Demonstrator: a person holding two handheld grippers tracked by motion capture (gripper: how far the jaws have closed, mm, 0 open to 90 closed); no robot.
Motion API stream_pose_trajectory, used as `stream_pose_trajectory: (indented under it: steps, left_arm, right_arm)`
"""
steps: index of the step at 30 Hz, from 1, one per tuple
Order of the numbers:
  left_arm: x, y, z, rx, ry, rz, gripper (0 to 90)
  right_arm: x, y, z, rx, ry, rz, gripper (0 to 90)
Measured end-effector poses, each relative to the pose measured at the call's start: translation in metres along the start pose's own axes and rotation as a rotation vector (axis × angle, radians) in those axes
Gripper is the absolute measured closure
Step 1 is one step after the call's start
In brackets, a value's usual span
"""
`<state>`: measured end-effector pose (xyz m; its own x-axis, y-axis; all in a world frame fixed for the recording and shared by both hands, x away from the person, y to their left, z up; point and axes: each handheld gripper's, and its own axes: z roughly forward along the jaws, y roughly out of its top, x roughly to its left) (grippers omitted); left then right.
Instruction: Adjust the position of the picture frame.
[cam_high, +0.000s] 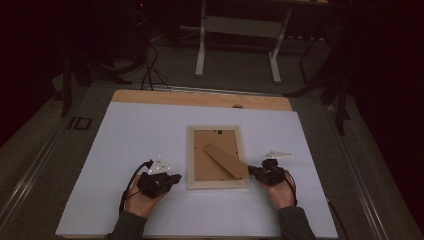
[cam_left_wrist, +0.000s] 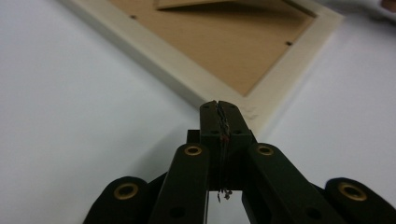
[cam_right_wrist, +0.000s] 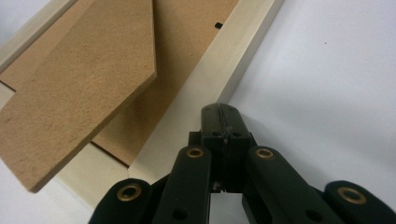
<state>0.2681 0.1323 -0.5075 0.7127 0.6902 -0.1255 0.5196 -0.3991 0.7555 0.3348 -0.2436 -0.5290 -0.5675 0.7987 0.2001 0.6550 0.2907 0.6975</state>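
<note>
Both hands rest at the near edge of the white desk (cam_high: 150, 130), the left gripper (cam_high: 176, 178) and right gripper (cam_high: 251, 171) each with jaws clenched on nothing. Between them the picture frame (cam_high: 218, 184) lies face down, its brown stand (cam_high: 225, 161) angled across the backing, jaw tips just beside its near corners.

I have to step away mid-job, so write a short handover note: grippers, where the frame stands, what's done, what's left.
Left gripper: jaws shut, holding nothing, at the near left corner of the picture frame.
Right gripper: jaws shut, holding nothing, at the frame's near right edge, beside the stand flap.
The frame lies face down in the middle of the white table, brown backing board up, still seated in the frame; the flap lies across it slantwise, its free end lifted over the near right rim.
Done: both grippers brought up to the frame.
Left: probably gripping the flap or frame; nothing is grasped yet.
</note>
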Motion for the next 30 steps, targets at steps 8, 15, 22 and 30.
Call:
stream_pose_trajectory:
  steps: [8,15,22,30]
  left_arm:
    - [-0.018,0.0,0.012,0.026,-0.063,0.05,90.0]
    - [-0.018,-0.003,0.018,0.053,-0.071,0.056,90.0]
    - [-0.016,-0.006,0.02,0.089,-0.02,0.063,90.0]
    - [-0.012,-0.007,0.02,0.097,0.003,0.054,90.0]
  right_arm:
    - [0.004,0.0,0.002,0.001,0.005,-0.013,89.9]
    - [0.011,0.0,0.004,0.008,0.028,-0.032,89.9]
    - [0.018,0.001,0.006,0.012,0.043,-0.05,89.9]
    - [0.025,0.001,0.009,0.015,0.058,-0.069,89.9]
